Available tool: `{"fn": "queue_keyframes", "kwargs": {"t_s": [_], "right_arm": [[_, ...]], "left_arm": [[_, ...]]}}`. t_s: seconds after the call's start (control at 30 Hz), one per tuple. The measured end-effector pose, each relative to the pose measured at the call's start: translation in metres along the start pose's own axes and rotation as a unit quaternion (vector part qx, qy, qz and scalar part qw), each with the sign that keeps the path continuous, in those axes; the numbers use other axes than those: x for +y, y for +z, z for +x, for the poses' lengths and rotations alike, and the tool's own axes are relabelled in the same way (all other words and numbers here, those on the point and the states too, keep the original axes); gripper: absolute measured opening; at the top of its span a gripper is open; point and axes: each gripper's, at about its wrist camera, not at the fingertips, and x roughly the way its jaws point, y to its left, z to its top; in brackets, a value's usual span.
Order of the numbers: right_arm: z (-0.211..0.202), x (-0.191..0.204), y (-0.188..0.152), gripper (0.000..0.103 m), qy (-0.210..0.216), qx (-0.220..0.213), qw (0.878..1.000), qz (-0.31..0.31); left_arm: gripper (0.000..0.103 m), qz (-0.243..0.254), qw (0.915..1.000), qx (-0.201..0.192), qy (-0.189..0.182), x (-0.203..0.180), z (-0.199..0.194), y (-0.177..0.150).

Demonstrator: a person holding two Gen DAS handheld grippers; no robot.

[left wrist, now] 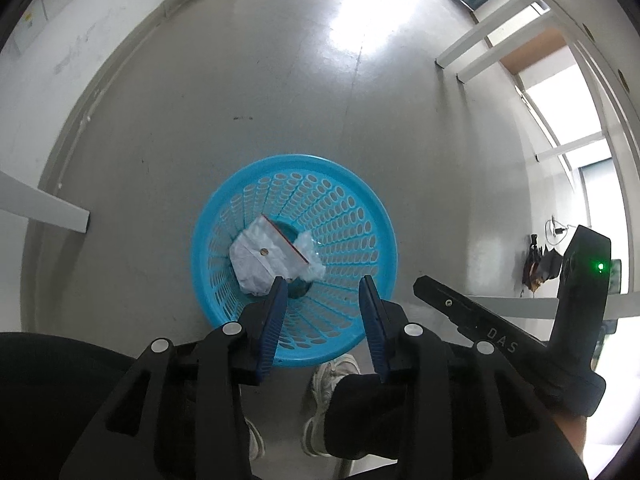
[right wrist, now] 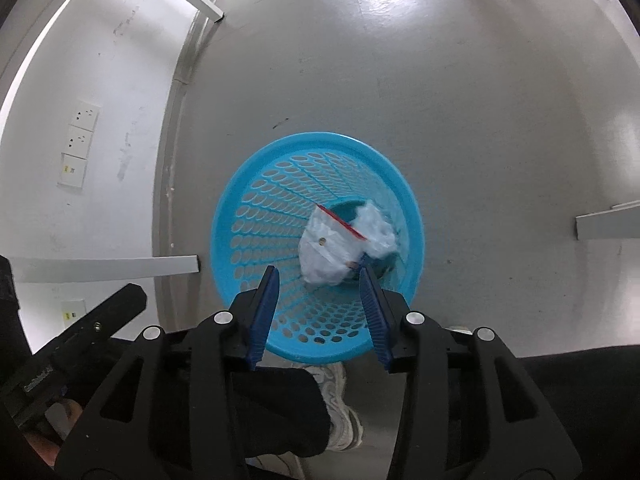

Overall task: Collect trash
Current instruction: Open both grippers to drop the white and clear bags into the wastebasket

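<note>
A round blue perforated waste basket point(left wrist: 224, 208) point(right wrist: 240, 216) stands on the grey floor. Inside it lies crumpled white trash: a clear zip bag with a red strip point(left wrist: 280, 248) point(right wrist: 340, 226) over wadded white paper point(left wrist: 250, 268) point(right wrist: 320, 264). My left gripper point(left wrist: 323, 284) hovers above the basket's near side, jaws apart with nothing between the blue pads. My right gripper point(right wrist: 318, 274) also hangs over the basket, jaws apart and empty. The right gripper's black body point(left wrist: 500, 332) shows in the left wrist view, and the left one's body point(right wrist: 80, 344) in the right wrist view.
A person's white sneakers point(left wrist: 332, 376) point(right wrist: 340, 408) and dark trouser legs stand just behind the basket. White furniture legs point(left wrist: 52, 208) point(right wrist: 120, 268) point(right wrist: 604, 224) rest on the floor near it. A white wall with sockets point(right wrist: 80, 140) runs along the left.
</note>
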Motion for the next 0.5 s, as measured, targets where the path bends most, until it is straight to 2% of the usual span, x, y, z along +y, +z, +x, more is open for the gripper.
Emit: {"fn": "queue_keyframes", "kwargs": {"t_s": [0.13, 0.2, 0.3, 0.4, 0.5], "right_arm": [[-0.015, -0.001, -0.009, 0.04, -0.029, -0.013, 0.999, 0.0], [-0.025, -0.002, -0.015, 0.041, -0.021, -0.019, 1.0, 0.0], [-0.04, 0.001, -0.022, 0.045, -0.019, -0.034, 0.999, -0.012], [-0.055, 0.005, -0.036, 0.046, -0.028, -0.043, 0.998, -0.035], [-0.074, 0.01, -0.048, 0.049, -0.031, -0.062, 0.996, -0.053]], "left_arm": [[0.036, -0.014, 0.9997, -0.015, -0.014, 0.009, -0.011, -0.001], [0.036, -0.02, 0.9995, -0.019, -0.017, 0.012, -0.016, -0.002], [0.036, -0.006, 0.9997, -0.022, -0.01, 0.008, -0.023, -0.008], [0.037, 0.03, 0.999, -0.033, 0.006, -0.003, -0.035, -0.017], [0.045, 0.045, 0.9983, -0.035, 0.013, -0.003, -0.049, -0.022]]}}
